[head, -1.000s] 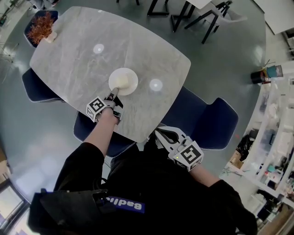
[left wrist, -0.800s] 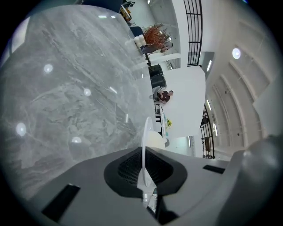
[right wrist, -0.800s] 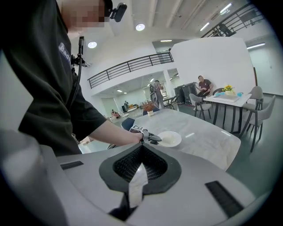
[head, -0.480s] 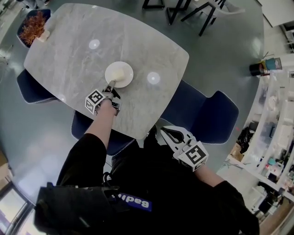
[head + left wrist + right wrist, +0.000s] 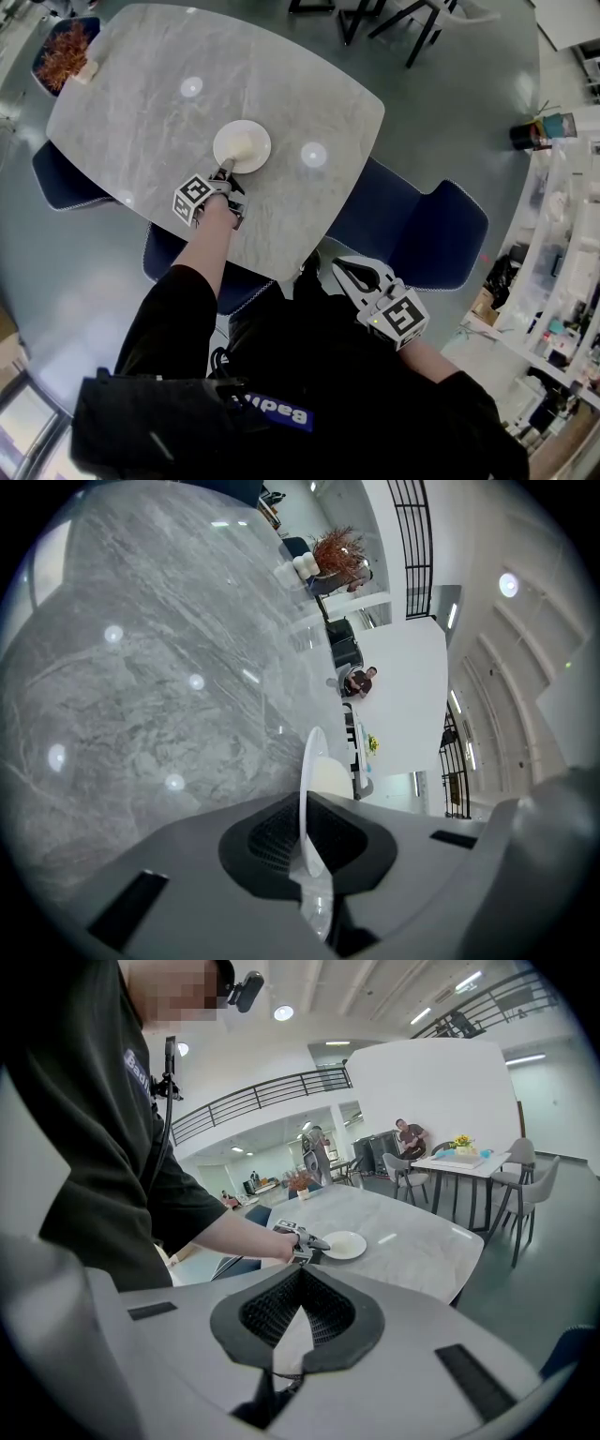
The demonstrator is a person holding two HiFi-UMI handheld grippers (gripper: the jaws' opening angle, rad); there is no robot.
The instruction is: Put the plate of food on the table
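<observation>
A white plate with a pale lump of food rests on the grey marble table, near its front edge. My left gripper is shut on the plate's near rim. In the left gripper view the plate stands edge-on between the jaws, with the food behind it. My right gripper is held low by my body, off the table, shut with nothing in it. From the right gripper view I see the plate and the left gripper across the table.
Blue chairs stand along the table's near side, one under my left arm. A reddish dried plant sits at the far left corner. Cluttered shelves run along the right. Dark chair legs stand beyond the table.
The head view has shifted a little. The left gripper still holds the plate's rim at the same spot on the table. The right gripper has stayed by my body.
</observation>
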